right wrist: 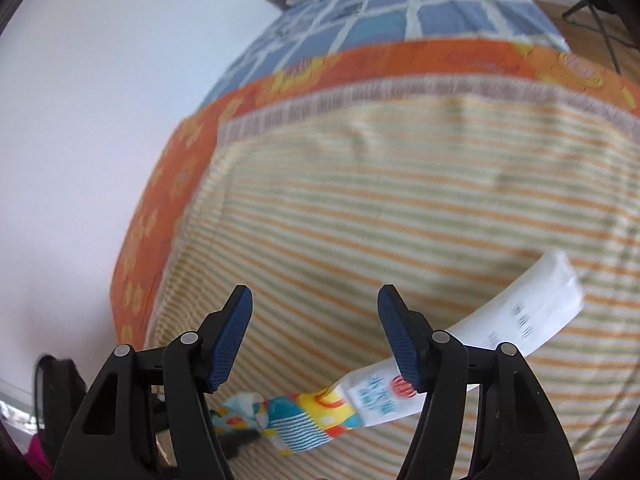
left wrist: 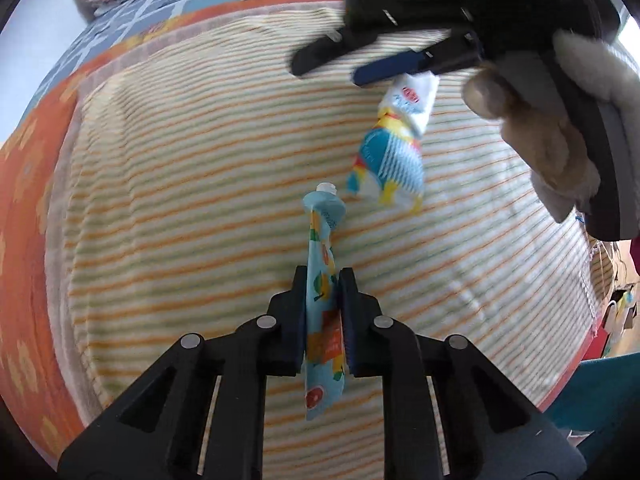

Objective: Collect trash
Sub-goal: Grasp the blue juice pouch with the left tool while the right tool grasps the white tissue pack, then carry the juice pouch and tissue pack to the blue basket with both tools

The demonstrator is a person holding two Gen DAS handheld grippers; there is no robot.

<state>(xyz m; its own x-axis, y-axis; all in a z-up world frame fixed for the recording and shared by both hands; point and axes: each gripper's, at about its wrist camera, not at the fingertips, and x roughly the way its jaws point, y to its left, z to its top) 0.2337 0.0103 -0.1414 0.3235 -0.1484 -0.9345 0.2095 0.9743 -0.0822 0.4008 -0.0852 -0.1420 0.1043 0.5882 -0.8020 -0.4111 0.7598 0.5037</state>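
My left gripper [left wrist: 323, 280] is shut on a light blue squeeze pouch [left wrist: 322, 252] printed with fruit, its white spout pointing away, held just above the striped blanket [left wrist: 200, 200]. A crumpled colourful wrapper [left wrist: 394, 140] lies on the blanket beyond it. My right gripper [left wrist: 328, 70] hovers open over the wrapper's far end. In the right wrist view the right gripper [right wrist: 316, 300] is open and empty. The wrapper [right wrist: 320, 412] lies below and between its jaws, and whether it touches the right pad is unclear.
The striped blanket covers a bed with an orange flowered sheet [right wrist: 168, 200] and a blue checked quilt [right wrist: 400, 20] beyond. A white wall [right wrist: 80, 120] is at the left. A tripod [right wrist: 596, 4] stands on the floor at the far right. A teal object [left wrist: 600, 392] sits at the bed's right edge.
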